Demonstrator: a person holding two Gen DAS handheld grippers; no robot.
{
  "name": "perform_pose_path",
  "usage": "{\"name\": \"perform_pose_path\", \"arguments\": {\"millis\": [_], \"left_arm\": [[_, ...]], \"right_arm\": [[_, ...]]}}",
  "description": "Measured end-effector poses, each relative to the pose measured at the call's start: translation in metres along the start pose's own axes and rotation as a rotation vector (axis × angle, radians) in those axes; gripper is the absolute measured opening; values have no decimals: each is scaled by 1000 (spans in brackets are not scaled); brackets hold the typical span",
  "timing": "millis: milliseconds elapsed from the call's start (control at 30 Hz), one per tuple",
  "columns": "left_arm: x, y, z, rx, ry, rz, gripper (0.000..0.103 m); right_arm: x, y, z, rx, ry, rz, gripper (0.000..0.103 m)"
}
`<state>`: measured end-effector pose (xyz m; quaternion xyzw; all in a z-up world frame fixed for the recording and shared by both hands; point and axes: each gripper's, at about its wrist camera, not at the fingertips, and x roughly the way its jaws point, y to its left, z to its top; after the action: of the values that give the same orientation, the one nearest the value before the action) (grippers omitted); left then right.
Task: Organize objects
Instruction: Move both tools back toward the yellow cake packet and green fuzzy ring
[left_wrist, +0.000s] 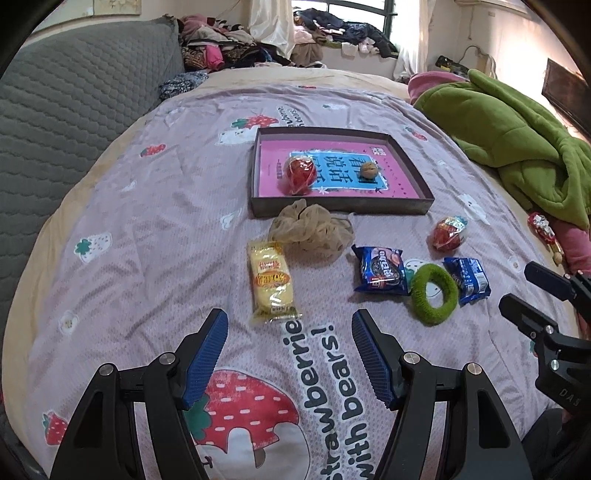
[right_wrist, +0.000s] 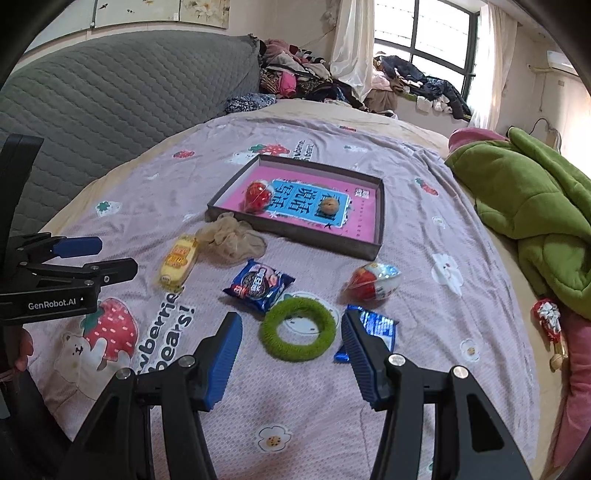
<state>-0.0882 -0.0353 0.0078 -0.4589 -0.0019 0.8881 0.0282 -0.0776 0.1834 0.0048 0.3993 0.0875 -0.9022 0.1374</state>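
Risk: left hand-held gripper (left_wrist: 290, 319) and right hand-held gripper (right_wrist: 291, 323) both stood wide, empty. Green ring (right_wrist: 298, 328) lay on bed (right_wrist: 424, 398) between right jaws, near of tray (right_wrist: 375, 251). Right finger overlapped blue packet (right_wrist: 380, 325); closing could snag it too.

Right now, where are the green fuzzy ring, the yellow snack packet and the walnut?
green fuzzy ring (right_wrist: 275, 347), right wrist view, lower left of its band.
yellow snack packet (left_wrist: 271, 280), left wrist view, its middle.
walnut (left_wrist: 368, 170), left wrist view, its middle.
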Motion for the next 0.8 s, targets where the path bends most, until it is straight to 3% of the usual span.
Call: {"name": "perform_pose_path", "arguments": {"millis": [800], "left_arm": [[19,10,-30,-15,32,-24,71]], "right_arm": [[20,21,-29,-7,45,24,56]]}}
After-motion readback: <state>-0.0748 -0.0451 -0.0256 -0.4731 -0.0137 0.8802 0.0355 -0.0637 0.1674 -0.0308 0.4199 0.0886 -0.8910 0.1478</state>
